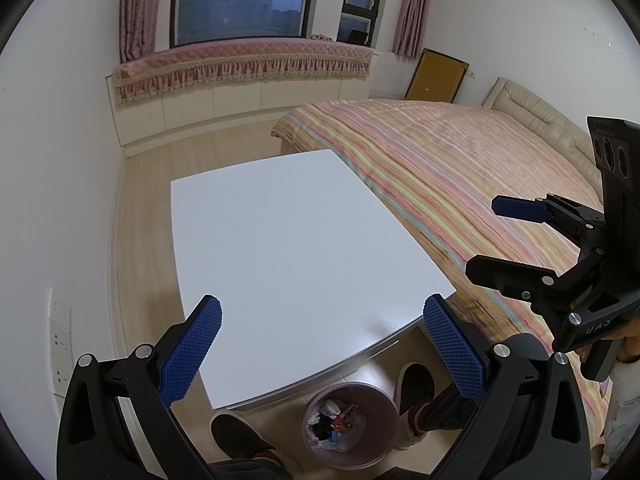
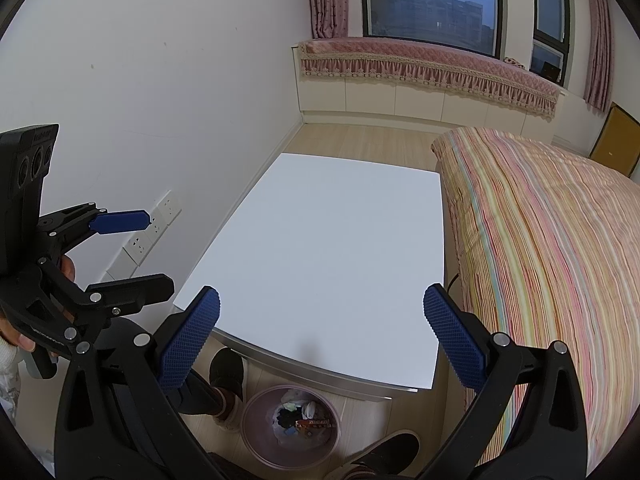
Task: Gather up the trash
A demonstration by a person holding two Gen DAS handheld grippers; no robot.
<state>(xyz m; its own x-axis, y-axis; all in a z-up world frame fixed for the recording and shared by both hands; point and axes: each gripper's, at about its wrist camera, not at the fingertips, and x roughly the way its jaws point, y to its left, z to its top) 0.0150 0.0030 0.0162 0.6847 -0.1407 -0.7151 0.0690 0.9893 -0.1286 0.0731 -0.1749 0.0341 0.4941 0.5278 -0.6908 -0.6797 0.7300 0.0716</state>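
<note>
left tool (image 1: 322, 354) jaws apart, right tool (image 2: 320, 354) jaws apart, both above white surface (image 1: 296, 240), bin (image 1: 350, 424) below holding trash, probably wrappers

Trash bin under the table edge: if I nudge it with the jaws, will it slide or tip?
The trash bin looks like thin plastic holding only scraps, so probably light. On the smooth wood floor it likely slides; pushed at the rim, it might tip.

Soft, even indoor light fills both views, while the window (image 1: 244, 0) shows dim blue dusk. The white table (image 1: 288, 240) carries faint sheen and weak shadows. Fisheye bending and black vignetting mark the edges; focus stays sharp.
</note>
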